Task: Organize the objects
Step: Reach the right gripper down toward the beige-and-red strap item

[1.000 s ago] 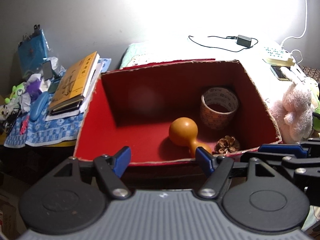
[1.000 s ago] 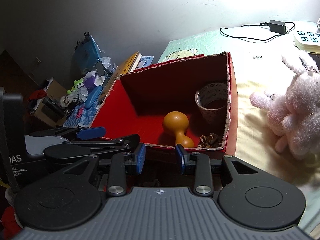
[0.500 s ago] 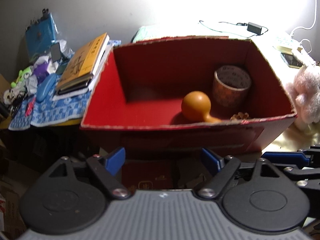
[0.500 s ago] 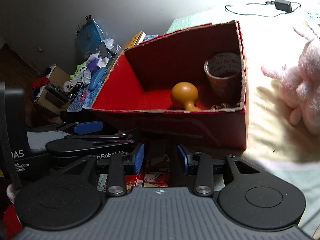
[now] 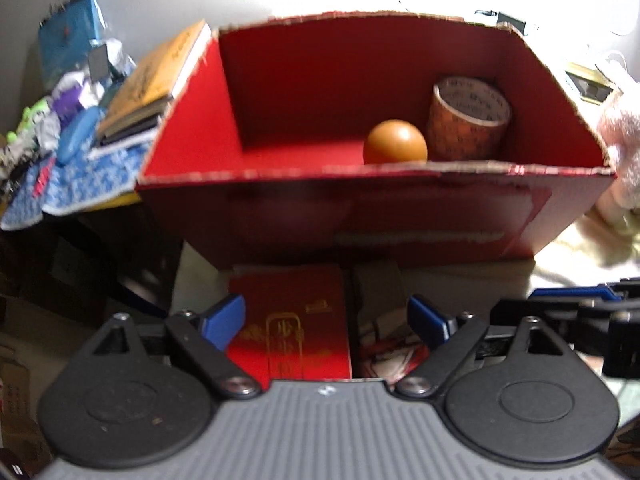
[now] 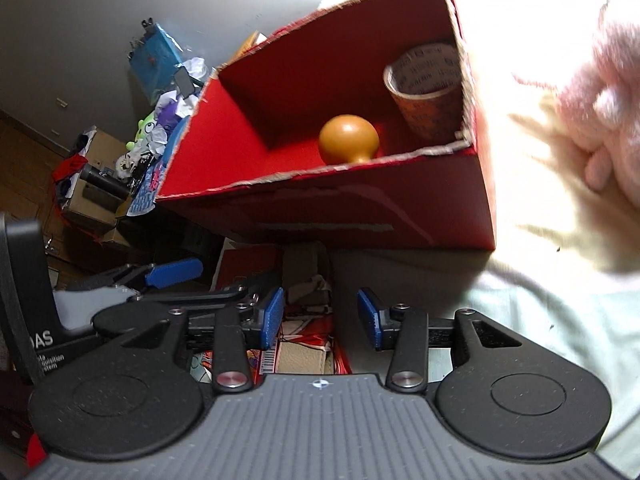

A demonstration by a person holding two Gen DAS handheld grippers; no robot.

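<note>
Nearest the left wrist camera, the left gripper [image 5: 326, 320] has its blue-tipped fingers [image 5: 224, 318] spread wide and opening further, with nothing pressed between them; through the gap a red booklet with gold lettering [image 5: 290, 328] lies below, beside some red-and-white clutter too blurred to name. At the right edge of that view the right gripper [image 5: 572, 294] juts in just beside the left one.

From the right wrist camera, the right gripper [image 6: 320, 318] shows its fingers [image 6: 272, 316] at a middling gap, also opening, gripping nothing; beneath them are loose papers and a beige item I cannot identify. The left gripper [image 6: 172, 272] sits to the left in this view.

Just beyond both grippers stands the red cardboard box [image 5: 360, 208], open-topped, its torn front rim facing the cameras. Inside, near the front right, an orange gourd-shaped object [image 5: 395, 142] rests on the box floor, and close behind it, in the right rear part, a roll of tape [image 5: 468, 120] stands on end. Whether the two touch I cannot tell.

Right of the box, on the pale bedding [image 6: 540, 300], a pink plush toy [image 6: 600, 112] lies blurred. Left of the box, a stack of books [image 5: 156, 88] sits on a blue patterned cloth [image 5: 80, 184], with a blue case [image 5: 76, 138], small toys and a blue bag [image 5: 70, 46] farther back against the wall.
</note>
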